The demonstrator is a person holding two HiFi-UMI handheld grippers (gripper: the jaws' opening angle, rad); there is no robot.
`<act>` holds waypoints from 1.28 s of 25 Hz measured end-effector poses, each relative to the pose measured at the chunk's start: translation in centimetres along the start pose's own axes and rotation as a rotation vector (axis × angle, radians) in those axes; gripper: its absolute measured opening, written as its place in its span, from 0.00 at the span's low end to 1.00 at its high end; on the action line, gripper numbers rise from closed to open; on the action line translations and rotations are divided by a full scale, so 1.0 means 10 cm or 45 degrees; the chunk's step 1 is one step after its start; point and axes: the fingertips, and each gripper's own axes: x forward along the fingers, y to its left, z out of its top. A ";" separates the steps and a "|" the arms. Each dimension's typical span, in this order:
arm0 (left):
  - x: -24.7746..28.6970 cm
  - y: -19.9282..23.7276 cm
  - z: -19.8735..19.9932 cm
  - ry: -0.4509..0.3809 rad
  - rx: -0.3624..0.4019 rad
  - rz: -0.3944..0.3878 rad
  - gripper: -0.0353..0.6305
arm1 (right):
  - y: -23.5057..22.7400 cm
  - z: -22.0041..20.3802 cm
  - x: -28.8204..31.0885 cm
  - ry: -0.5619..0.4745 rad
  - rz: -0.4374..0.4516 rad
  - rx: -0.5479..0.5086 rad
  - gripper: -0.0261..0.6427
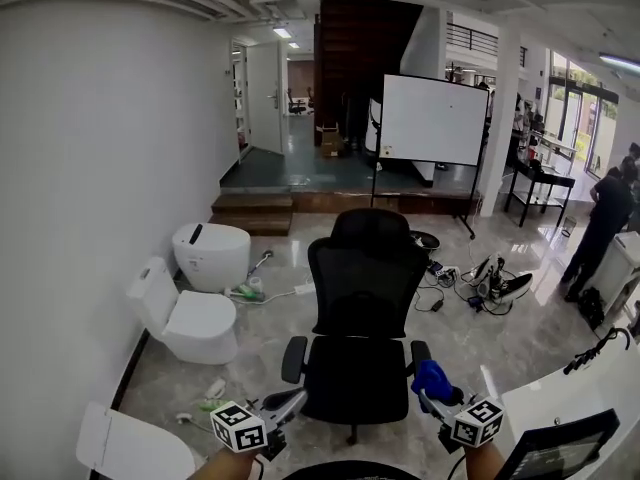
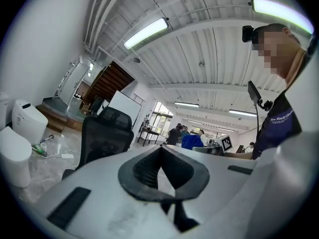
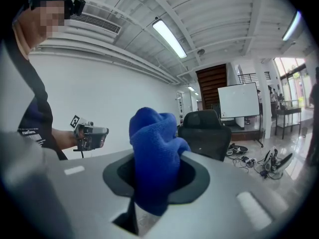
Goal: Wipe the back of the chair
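Observation:
A black mesh office chair (image 1: 365, 298) stands in the middle of the floor, its seat toward me and its backrest and headrest behind. My right gripper (image 1: 432, 381) is shut on a bunched blue cloth (image 1: 431, 376) next to the chair's right armrest. From the right gripper view, the blue cloth (image 3: 154, 153) sticks up between the jaws of the right gripper (image 3: 157, 169), with the chair (image 3: 204, 133) beyond. My left gripper (image 1: 287, 405) hovers near the left armrest. It is the left gripper (image 2: 162, 171), shut on nothing, with the chair (image 2: 104, 133) to its left.
Two white toilets (image 1: 190, 323) (image 1: 212, 253) sit by the left wall, with bottles and a power strip on the floor. A whiteboard (image 1: 433, 118) stands behind the chair. Cables and tools (image 1: 485, 286) litter the floor at right. A person (image 1: 603, 218) stands far right. A white desk with a screen (image 1: 560, 438) is at bottom right.

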 end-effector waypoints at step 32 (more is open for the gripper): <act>2.14 1.78 0.33 -0.014 -0.078 0.259 0.06 | -2.33 0.42 2.31 0.101 0.337 -0.062 0.20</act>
